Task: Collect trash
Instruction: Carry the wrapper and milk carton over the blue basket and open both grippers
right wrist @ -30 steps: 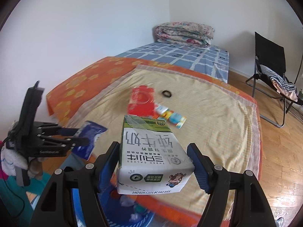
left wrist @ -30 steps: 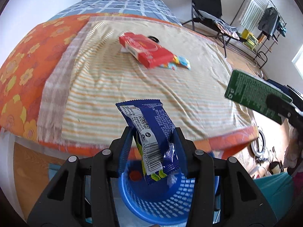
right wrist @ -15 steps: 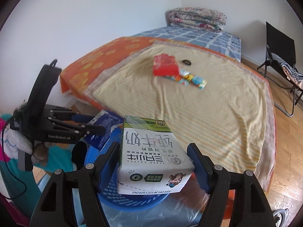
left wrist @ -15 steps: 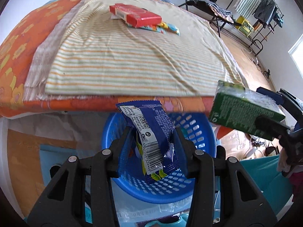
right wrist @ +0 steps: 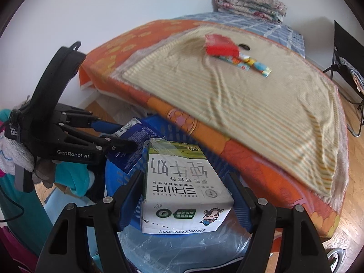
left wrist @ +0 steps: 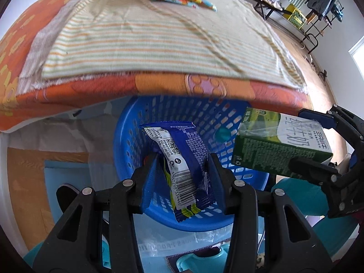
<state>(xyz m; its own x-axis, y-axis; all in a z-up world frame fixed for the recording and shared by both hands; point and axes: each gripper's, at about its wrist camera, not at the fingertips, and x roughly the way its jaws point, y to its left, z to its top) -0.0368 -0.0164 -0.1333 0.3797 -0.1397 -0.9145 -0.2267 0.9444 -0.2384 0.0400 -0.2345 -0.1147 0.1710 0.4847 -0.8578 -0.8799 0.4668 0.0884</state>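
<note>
Left tool (left wrist: 183,166) grips blue wrapper (left wrist: 182,161) lengthwise (barcode end nearest camera).

Domestic bedroom: bed (right wrist: 227,104) with orange floral sheet, folded quilt (right wrist: 250,6) at its far edge, wood floor (right wrist: 352,204), folding chair (right wrist: 345,68), clothes rack (left wrist: 318,0).

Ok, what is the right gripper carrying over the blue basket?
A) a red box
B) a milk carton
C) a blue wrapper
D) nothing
B: the right gripper is shut on the milk carton, held above the basket; the left gripper has the wrapper.
</note>
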